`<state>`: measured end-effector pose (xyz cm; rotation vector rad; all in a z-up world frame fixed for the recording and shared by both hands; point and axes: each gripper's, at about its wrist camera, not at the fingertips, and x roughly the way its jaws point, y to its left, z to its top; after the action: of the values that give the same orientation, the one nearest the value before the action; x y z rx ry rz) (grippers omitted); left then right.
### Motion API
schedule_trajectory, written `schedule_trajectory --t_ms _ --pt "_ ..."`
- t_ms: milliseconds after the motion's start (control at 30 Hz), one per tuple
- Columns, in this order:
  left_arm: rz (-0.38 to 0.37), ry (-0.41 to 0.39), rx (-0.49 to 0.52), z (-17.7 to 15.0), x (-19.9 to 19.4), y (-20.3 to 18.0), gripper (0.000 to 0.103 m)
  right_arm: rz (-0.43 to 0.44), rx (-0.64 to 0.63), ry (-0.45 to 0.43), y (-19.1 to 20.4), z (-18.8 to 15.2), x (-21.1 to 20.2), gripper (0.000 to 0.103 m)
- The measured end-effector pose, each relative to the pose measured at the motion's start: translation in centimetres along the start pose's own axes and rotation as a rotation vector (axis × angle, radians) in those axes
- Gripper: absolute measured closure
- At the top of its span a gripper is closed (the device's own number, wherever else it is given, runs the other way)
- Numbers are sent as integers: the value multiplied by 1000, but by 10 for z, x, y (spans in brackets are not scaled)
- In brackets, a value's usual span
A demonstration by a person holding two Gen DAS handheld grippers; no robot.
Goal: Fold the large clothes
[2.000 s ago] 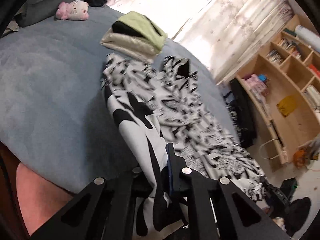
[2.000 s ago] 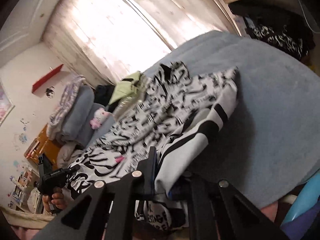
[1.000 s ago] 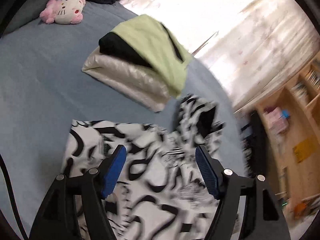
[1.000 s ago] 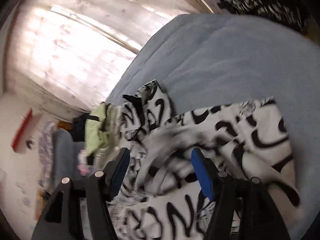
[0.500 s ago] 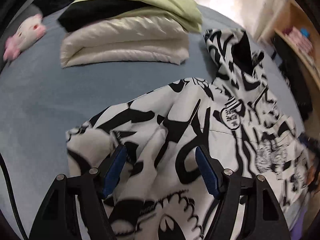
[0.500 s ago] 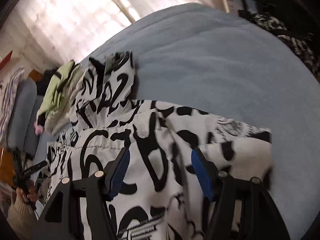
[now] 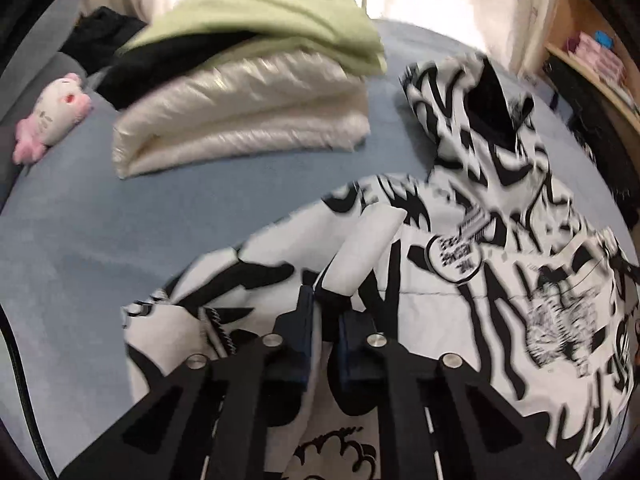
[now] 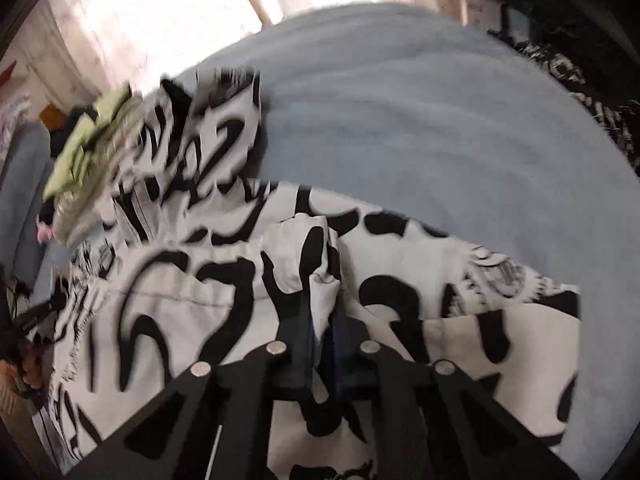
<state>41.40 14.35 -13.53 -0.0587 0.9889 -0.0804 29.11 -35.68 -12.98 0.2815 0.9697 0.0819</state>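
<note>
A large black-and-white patterned hoodie (image 7: 500, 280) lies spread on the blue bed, its hood (image 7: 480, 92) toward the window. In the left wrist view my left gripper (image 7: 326, 312) is shut on a pinched ridge of the hoodie's fabric near its left edge. In the right wrist view the same hoodie (image 8: 180, 300) fills the lower half, and my right gripper (image 8: 322, 320) is shut on a raised fold of it near its right edge. Both blue pads press cloth between them.
A folded stack of a cream quilted garment (image 7: 240, 128) under a green one (image 7: 264, 20) sits beyond the hoodie. A pink-and-white plush toy (image 7: 52, 116) lies at the far left. Bare blue bedding (image 8: 440, 128) stretches right. Wooden shelves (image 7: 592, 52) stand at the right.
Both grippers came down onto the hoodie with open jaws, then closed, each pinching up a fold of fabric. The views rolled and drew nearer to the cloth.
</note>
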Motion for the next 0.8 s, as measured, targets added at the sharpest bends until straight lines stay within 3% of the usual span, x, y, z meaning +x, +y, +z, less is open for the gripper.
schedule_trajectory --t_ms 167,267,400,500,633,800 --pt "15 -99 -44 22 -19 -3 96 -3 43 -170 3 15 -28 99" --pt "55 -117 -57 33 -9 -10 97 -46 55 -195 5 23 -16 99" --pt "94 -37 -98 33 36 -6 96 -110 70 -114 -2 22 35 99" --pt "66 -9 -140 24 60 6 95 -104 80 -92 -9 15 54 99" --pt "-22 -4 -214 22 56 25 92 -53 125 -67 -22 19 52 96" --pt "-80 -25 -247 26 25 45 87 -78 189 -51 -20 23 28 80"
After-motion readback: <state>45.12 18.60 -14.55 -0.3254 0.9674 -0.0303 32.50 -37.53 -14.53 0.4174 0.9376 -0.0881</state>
